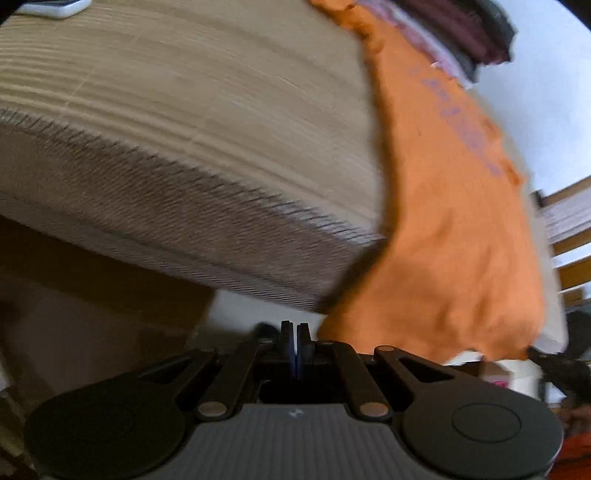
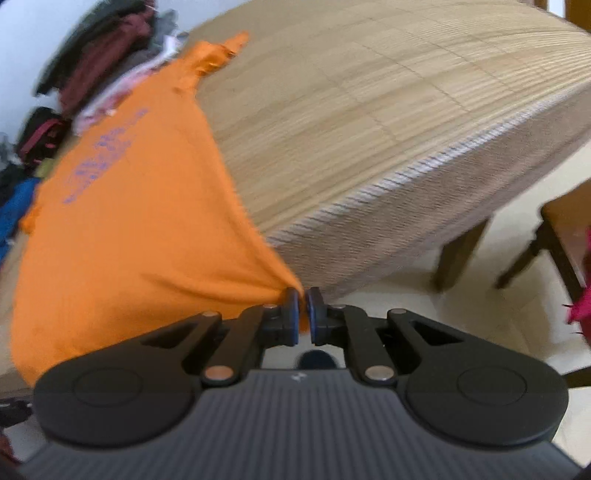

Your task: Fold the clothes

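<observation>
An orange T-shirt (image 2: pixel 122 229) with purple print lies over the edge of a table covered by a beige ribbed mat (image 2: pixel 369 122). My right gripper (image 2: pixel 303 310) is shut on the shirt's lower corner and pulls it taut off the table edge. In the left wrist view the same orange shirt (image 1: pixel 443 221) hangs over the mat's edge (image 1: pixel 184 206) to the right. My left gripper (image 1: pixel 294 336) is shut with nothing between its pads, below the table edge and just left of the shirt's hem.
A pile of dark, maroon and blue clothes (image 2: pixel 92 66) sits behind the shirt; it also shows in the left wrist view (image 1: pixel 461 33). A white device (image 1: pixel 55 7) lies on the mat. Table legs (image 2: pixel 458 254) and a wooden chair (image 2: pixel 554 236) stand on the pale floor.
</observation>
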`<action>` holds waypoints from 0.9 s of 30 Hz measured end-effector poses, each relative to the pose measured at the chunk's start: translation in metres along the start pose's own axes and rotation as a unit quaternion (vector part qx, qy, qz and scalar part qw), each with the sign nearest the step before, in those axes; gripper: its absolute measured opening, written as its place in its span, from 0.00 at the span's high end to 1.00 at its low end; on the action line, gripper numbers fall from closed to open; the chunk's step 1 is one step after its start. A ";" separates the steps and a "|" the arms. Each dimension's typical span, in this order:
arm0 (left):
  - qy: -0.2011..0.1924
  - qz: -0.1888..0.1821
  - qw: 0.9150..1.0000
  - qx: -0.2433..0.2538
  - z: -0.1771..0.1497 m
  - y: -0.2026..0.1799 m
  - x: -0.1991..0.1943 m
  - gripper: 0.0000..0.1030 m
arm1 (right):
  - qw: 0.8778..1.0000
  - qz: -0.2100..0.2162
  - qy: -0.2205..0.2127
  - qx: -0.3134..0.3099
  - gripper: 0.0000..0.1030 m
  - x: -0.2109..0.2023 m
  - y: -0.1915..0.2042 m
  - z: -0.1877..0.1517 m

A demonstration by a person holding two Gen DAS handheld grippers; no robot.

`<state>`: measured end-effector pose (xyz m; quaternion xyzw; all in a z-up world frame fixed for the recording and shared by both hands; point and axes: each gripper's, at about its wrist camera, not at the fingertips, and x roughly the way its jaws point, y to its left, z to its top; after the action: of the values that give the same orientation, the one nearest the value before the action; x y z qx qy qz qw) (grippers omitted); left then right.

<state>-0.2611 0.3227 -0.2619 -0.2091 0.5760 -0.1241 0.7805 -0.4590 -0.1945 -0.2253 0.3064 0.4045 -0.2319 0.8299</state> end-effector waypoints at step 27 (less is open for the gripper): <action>0.026 -0.161 0.972 -0.172 -0.003 -0.006 0.041 0.99 | 0.921 0.233 0.055 0.307 0.94 0.050 -0.015 -0.081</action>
<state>-0.2514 0.2992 -0.2942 -0.4267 0.5675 -0.1524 0.6875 -0.4833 -0.1549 -0.3097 0.6440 0.2760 -0.1271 0.7021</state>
